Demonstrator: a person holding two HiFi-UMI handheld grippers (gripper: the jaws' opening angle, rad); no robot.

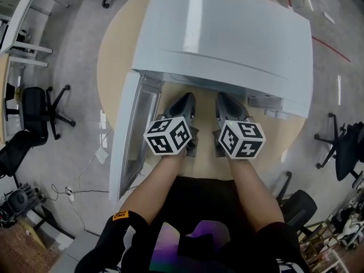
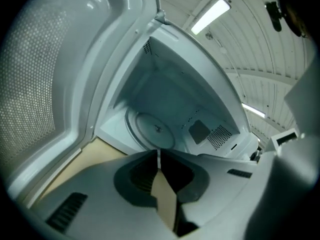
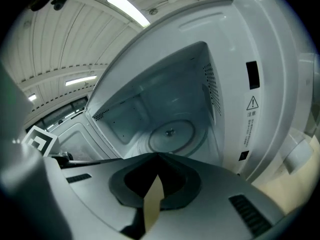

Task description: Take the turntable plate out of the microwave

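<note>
The white microwave (image 1: 227, 38) stands on a round wooden table (image 1: 116, 50), its door (image 1: 133, 129) swung open to the left. The round glass turntable plate (image 2: 152, 130) lies flat on the cavity floor, also seen in the right gripper view as the plate (image 3: 171, 134). My left gripper (image 1: 183, 102) and right gripper (image 1: 226, 102) sit side by side just in front of the opening, outside the cavity. In each gripper view the jaw tips touch: the left gripper (image 2: 159, 151) and the right gripper (image 3: 159, 155) are both shut with nothing held. The plate lies ahead of both.
The open door's mesh window (image 2: 30, 84) fills the left of the left gripper view. The microwave's right front panel (image 3: 260, 99) stands close to the right gripper. Office chairs (image 1: 40, 110) (image 1: 344, 147) and a white desk (image 1: 25, 21) stand on the floor around the table.
</note>
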